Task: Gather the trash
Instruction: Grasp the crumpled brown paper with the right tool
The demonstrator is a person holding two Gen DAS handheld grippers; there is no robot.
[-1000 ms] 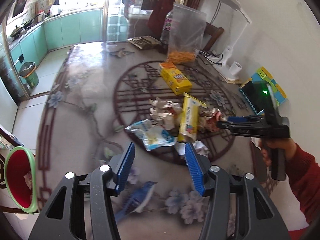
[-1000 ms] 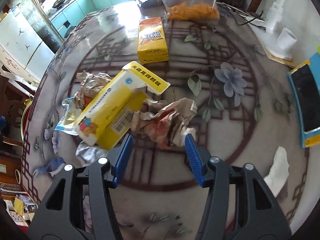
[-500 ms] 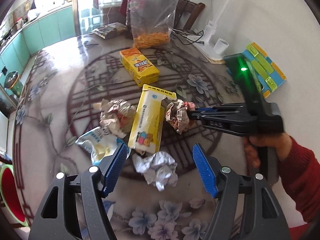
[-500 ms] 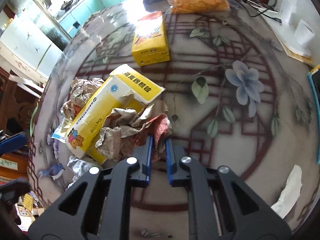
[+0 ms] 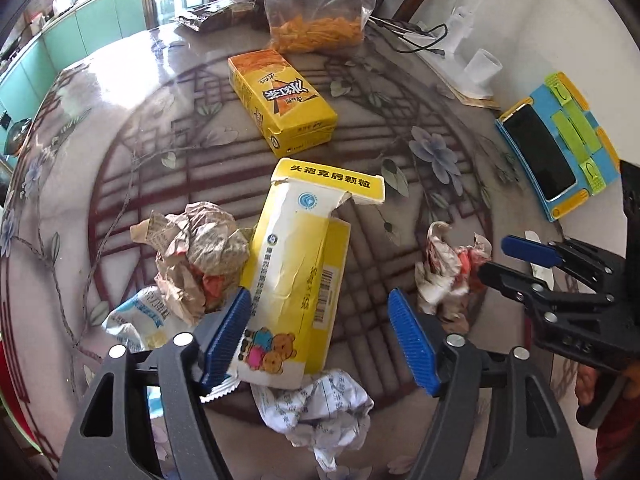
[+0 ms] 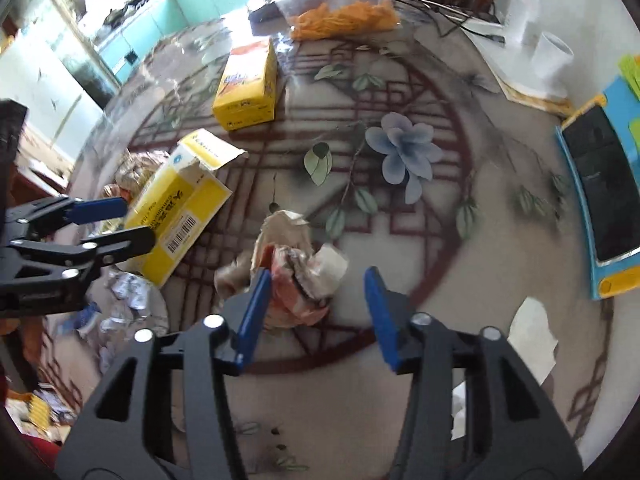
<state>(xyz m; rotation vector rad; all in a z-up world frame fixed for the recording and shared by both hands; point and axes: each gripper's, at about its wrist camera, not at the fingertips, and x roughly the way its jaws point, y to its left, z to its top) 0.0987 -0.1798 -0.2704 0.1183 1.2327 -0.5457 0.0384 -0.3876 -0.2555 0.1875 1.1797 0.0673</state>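
1. Left gripper [image 5: 320, 336] — pointed steeply down at the table; jaws opening, already wide; the lower end of the torn yellow-and-white medicine box [image 5: 296, 276] lies between the blue pads, which do not press on it.
2. Right gripper [image 6: 316, 312] — jaws opening, about half spread; a crumpled red-and-tan paper wad [image 6: 296, 276] sits between them, its left side at the left pad, the right pad clear of it; nothing gripped.
3. Other trash on the floral glass-topped table [image 5: 120, 152]: crumpled newspaper ball [image 5: 196, 248] against the box's left side; blue-and-white wrapper [image 5: 140, 320] below it; white printed leaflet wad [image 5: 316, 408] at the box's near end.
4. Further items: yellow drink carton [image 5: 280, 100] beyond the box; clear bag of orange snacks [image 5: 320, 20] at the far edge; phone [image 5: 540, 152] on a blue-and-yellow stand at right.
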